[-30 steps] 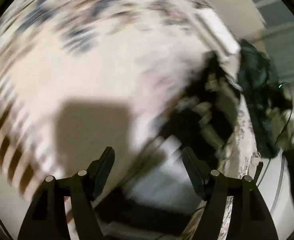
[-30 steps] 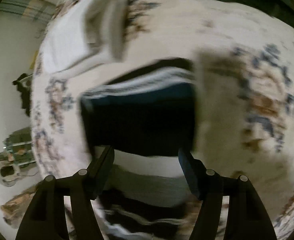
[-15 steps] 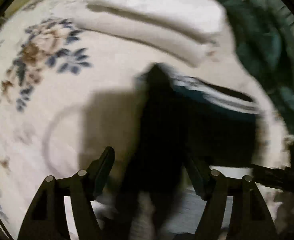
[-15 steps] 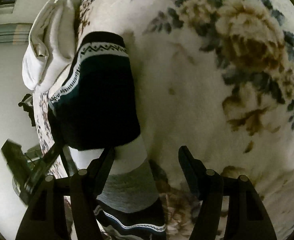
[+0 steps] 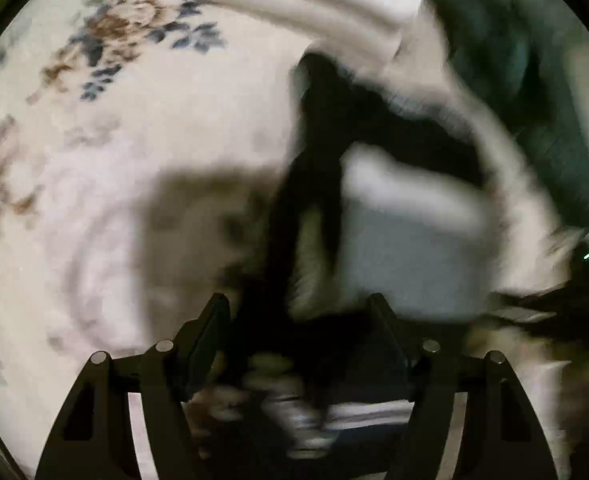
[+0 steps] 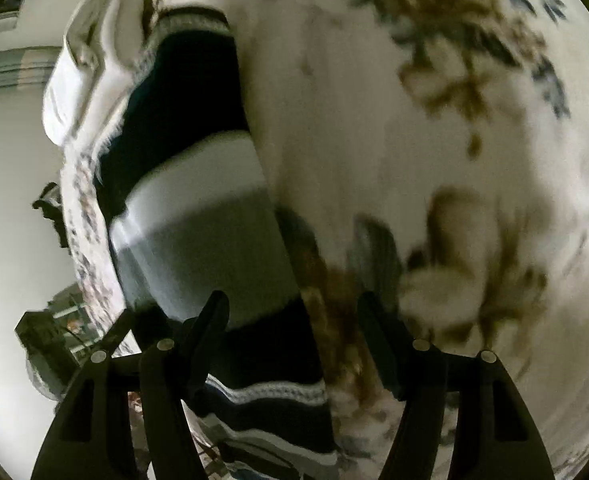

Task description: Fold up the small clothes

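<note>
The left tongs (image 5: 298, 336) stand with their jaws apart, over the near edge of the sweater (image 5: 406, 248). Dark knit lies in the gap between them, but the view is smeared, so I cannot say whether cloth is touching either finger; nothing looks pinched. The wide gap suggests a hand ready to take a fresh hold, not one carrying cloth.

The right tongs (image 6: 292, 334) are also apart. Their left finger (image 6: 210, 320) overlaps the sweater's (image 6: 198, 216) right side, where the grey band meets the dark hem, while the right finger sits over the bare bedspread (image 6: 374, 120). That straddle of the edge looks like a lineup for gripping the side to turn it inward.

The sweater itself lies flat on the floral bedspread, near its left edge, as a long narrow shape: dark at the far end, then white and grey bands, then dark with pale stripes at the near end. It seems partly folded lengthwise, probably with a crosswise fold to come.

Beyond its far end sits a folded white cloth (image 6: 82, 76), likely put aside as finished. In the left view, a dark green heap (image 5: 534, 92) lies far right, perhaps waiting its turn.
</note>
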Demonstrator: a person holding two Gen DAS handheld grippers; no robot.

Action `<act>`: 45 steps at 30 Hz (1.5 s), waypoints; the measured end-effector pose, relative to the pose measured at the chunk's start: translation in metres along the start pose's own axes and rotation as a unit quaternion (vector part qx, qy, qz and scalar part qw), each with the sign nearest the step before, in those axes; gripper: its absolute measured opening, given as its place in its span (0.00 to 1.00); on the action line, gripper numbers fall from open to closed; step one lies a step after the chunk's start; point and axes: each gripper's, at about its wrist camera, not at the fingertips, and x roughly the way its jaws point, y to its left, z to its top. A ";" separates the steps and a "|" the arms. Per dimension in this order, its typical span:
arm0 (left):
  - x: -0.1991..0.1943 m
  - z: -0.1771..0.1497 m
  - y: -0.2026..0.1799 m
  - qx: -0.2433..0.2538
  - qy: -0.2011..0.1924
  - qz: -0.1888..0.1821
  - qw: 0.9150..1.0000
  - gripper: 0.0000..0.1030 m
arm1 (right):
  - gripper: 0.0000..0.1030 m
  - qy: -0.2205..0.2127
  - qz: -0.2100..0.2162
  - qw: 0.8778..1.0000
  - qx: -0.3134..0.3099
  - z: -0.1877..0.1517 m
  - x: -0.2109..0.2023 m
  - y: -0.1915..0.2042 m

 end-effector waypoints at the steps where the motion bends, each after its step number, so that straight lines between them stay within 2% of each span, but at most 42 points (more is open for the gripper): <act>1: 0.004 -0.004 0.009 0.006 -0.002 0.029 1.000 0.68 | 0.66 0.001 -0.007 1.000 0.000 -0.006 0.000 -0.001; 2: 0.006 -0.006 0.023 -0.007 0.000 0.043 0.999 0.68 | 0.66 0.002 -0.018 1.000 -0.001 -0.017 0.000 -0.001; 5: -0.010 -0.014 0.069 -0.062 -0.003 0.039 0.997 0.65 | 0.67 0.004 -0.020 1.000 -0.001 -0.040 -0.001 -0.002; 8: -0.036 -0.033 0.092 -0.096 -0.004 -0.002 0.995 0.65 | 0.66 0.025 -0.017 1.000 0.006 -0.073 0.005 -0.010; 10: -0.058 -0.059 0.091 -0.097 -0.004 -0.045 0.994 0.66 | 0.66 0.036 -0.015 0.999 0.010 -0.098 0.010 -0.017; 12: -0.068 -0.083 0.081 -0.084 0.015 -0.066 0.994 0.66 | 0.66 0.052 -0.012 0.998 0.013 -0.126 0.017 -0.020; 16: -0.073 -0.135 0.056 -0.058 0.053 -0.060 0.995 0.66 | 0.67 0.080 0.007 0.997 0.016 -0.190 0.034 -0.032; 20: -0.063 -0.187 0.050 -0.041 0.077 -0.046 0.995 0.65 | 0.67 0.115 0.032 0.993 0.024 -0.260 0.071 -0.045; 21: -0.060 -0.198 0.049 -0.032 0.076 -0.038 0.996 0.57 | 0.67 0.121 0.033 0.992 0.028 -0.274 0.080 -0.048; 22: -0.056 -0.209 0.046 -0.025 0.075 -0.033 0.996 0.16 | 0.67 0.124 0.035 0.991 0.031 -0.283 0.087 -0.048; 23: -0.053 -0.216 0.046 -0.022 0.081 -0.028 0.996 0.02 | 0.65 0.128 0.038 0.990 0.036 -0.295 0.096 -0.050; 25: -0.061 -0.226 0.047 -0.024 0.055 -0.029 0.998 0.02 | 0.35 0.129 0.046 0.990 0.042 -0.317 0.114 -0.049; 26: -0.069 -0.229 0.048 -0.031 0.043 -0.034 0.998 0.02 | 0.06 0.133 0.046 0.989 0.040 -0.330 0.121 -0.046; 30: -0.103 -0.230 0.062 -0.054 0.004 -0.047 0.997 0.02 | 0.06 0.084 0.031 0.996 0.016 -0.358 0.112 -0.031; 32: -0.102 -0.233 0.075 -0.052 0.009 -0.031 0.998 0.01 | 0.06 0.078 0.018 0.997 0.009 -0.367 0.111 -0.028; 34: -0.091 -0.240 0.090 -0.061 0.022 -0.018 0.998 0.00 | 0.06 0.083 -0.014 0.996 -0.002 -0.369 0.122 -0.026; 35: -0.082 -0.242 0.103 -0.075 0.033 -0.017 0.996 0.00 | 0.06 0.086 -0.019 0.996 -0.002 -0.367 0.125 -0.030; 36: -0.078 -0.244 0.110 -0.085 0.042 -0.033 0.995 0.00 | 0.07 0.092 -0.014 0.996 0.005 -0.366 0.130 -0.031; 37: -0.078 -0.248 0.116 -0.095 0.049 -0.056 0.993 0.02 | 0.11 0.097 -0.008 0.995 0.011 -0.364 0.131 -0.031; 38: -0.081 -0.250 0.118 -0.098 0.047 -0.060 0.992 0.02 | 0.20 0.101 0.001 0.995 0.018 -0.365 0.130 -0.031; 39: -0.084 -0.252 0.119 -0.097 0.044 -0.069 0.992 0.05 | 0.37 0.099 0.015 0.995 0.022 -0.362 0.125 -0.035; 40: -0.086 -0.255 0.119 -0.096 0.043 -0.084 0.991 0.22 | 0.47 0.097 0.024 0.995 0.025 -0.360 0.121 -0.032; 41: -0.087 -0.259 0.119 -0.098 0.044 -0.104 0.989 0.36 | 0.61 0.094 0.033 0.995 0.029 -0.362 0.119 -0.034; 42: -0.086 -0.263 0.119 -0.102 0.044 -0.127 0.986 0.65 | 0.62 0.092 0.042 0.994 0.034 -0.365 0.119 -0.036; 43: -0.086 -0.266 0.120 -0.106 0.043 -0.139 0.984 0.71 | 0.62 0.093 0.047 0.994 0.040 -0.362 0.121 -0.040; 44: -0.079 -0.269 0.114 -0.112 0.045 -0.162 0.979 0.71 | 0.62 0.099 0.056 0.992 0.048 -0.365 0.125 -0.043; 45: -0.074 -0.270 0.111 -0.114 0.052 -0.169 0.978 0.71 | 0.62 0.108 0.072 0.990 0.060 -0.369 0.134 -0.044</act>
